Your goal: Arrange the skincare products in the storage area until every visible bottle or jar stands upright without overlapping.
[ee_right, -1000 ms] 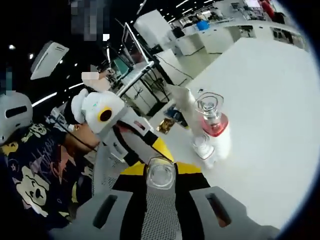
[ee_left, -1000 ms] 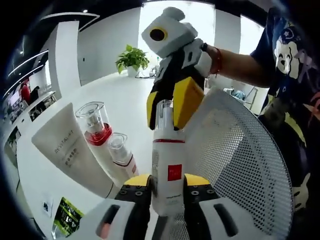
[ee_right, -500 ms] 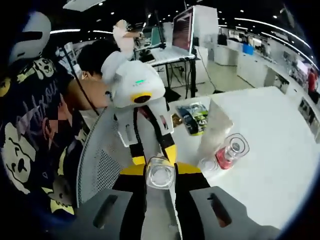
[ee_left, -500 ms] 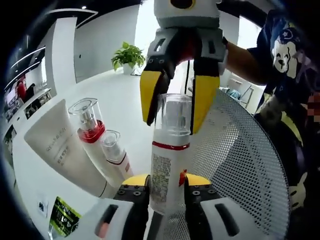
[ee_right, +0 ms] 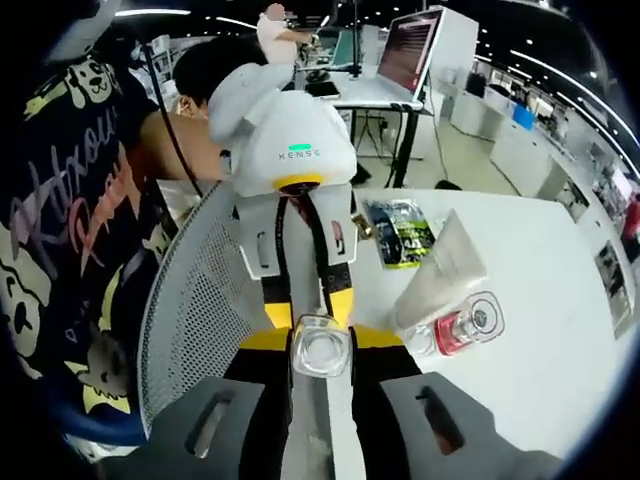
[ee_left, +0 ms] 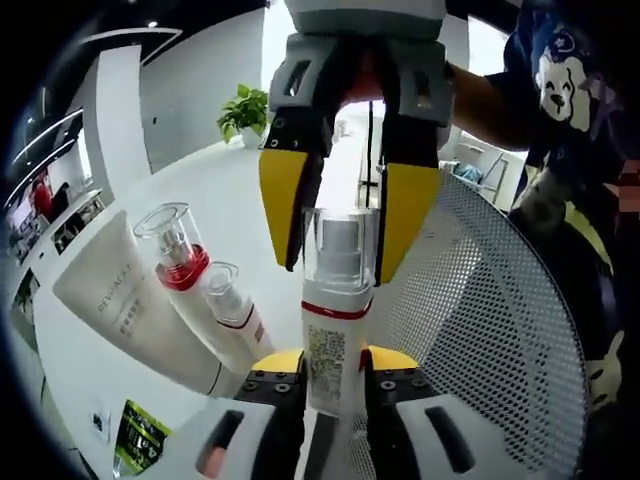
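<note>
A white bottle (ee_left: 335, 330) with a red band and a clear cap stands upright between the yellow pads of my left gripper (ee_left: 335, 372), which is shut on its lower body. My right gripper (ee_left: 342, 235) comes down from above with its yellow fingers (ee_left: 285, 200) pressed to both sides of the clear cap. In the right gripper view the cap (ee_right: 320, 350) shows end-on between my right gripper's (ee_right: 320, 345) pads, with the left gripper (ee_right: 308, 312) beyond it. A white tube (ee_left: 130, 310), a red-collared bottle (ee_left: 172, 245) and a small bottle (ee_left: 232, 305) lean together at the left.
A white mesh basket (ee_left: 480, 330) curves up on the right, also seen as the mesh basket (ee_right: 195, 310) in the right gripper view. A green packet (ee_left: 135, 435) lies on the white table (ee_left: 230, 190). A person in a dark printed shirt (ee_right: 70, 200) is close behind.
The right gripper swung from a slant to straight above the cap. The bottle turned about its axis, so its red square faces away. Both views shifted with the hands.
</note>
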The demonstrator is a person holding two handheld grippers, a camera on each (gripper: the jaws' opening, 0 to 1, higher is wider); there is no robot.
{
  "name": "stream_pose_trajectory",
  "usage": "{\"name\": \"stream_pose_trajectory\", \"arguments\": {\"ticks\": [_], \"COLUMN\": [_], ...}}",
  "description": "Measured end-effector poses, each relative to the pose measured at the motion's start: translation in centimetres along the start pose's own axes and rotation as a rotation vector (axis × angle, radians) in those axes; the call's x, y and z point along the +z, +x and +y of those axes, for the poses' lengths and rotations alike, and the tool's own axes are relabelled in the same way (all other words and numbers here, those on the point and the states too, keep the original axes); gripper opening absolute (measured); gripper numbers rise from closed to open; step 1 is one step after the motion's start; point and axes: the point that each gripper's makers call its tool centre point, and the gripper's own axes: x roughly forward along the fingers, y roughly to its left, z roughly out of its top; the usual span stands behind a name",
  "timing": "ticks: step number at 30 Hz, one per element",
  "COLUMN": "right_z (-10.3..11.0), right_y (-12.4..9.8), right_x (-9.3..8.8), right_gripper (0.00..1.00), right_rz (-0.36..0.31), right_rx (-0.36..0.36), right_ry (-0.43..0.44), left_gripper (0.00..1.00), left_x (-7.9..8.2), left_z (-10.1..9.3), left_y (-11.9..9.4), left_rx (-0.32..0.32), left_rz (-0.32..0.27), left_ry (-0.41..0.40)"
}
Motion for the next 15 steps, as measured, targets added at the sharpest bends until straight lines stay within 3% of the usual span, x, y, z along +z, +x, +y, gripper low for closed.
{"name": "stream_pose_trajectory", "arguments": {"ticks": [6, 12, 15], "right_z": [-0.7, -1.0, -1.0], "right_y": [-0.9, -1.2, -0.8], "right_x": [0.2, 0.3, 0.8], "right_gripper": [0.19, 0.17, 0.16], "right_rz": [-0.126, -0.148, -0.137], "right_rx": [-0.015, -0.024, -0.027], "right_ry": [0.066, 0.118, 0.102], "left_gripper": [0.20, 0.20, 0.20], "left_x": [0.3, 0.3, 0.2], "left_z": [0.6, 1.1, 1.1], "left_y": [-0.3, -0.3, -0.2], "left_rx": [0.027, 0.041, 0.035], "left_rz": [-0.024, -0.023, -0.019], "left_ry": [-0.014, -0.017, -0.029]}}
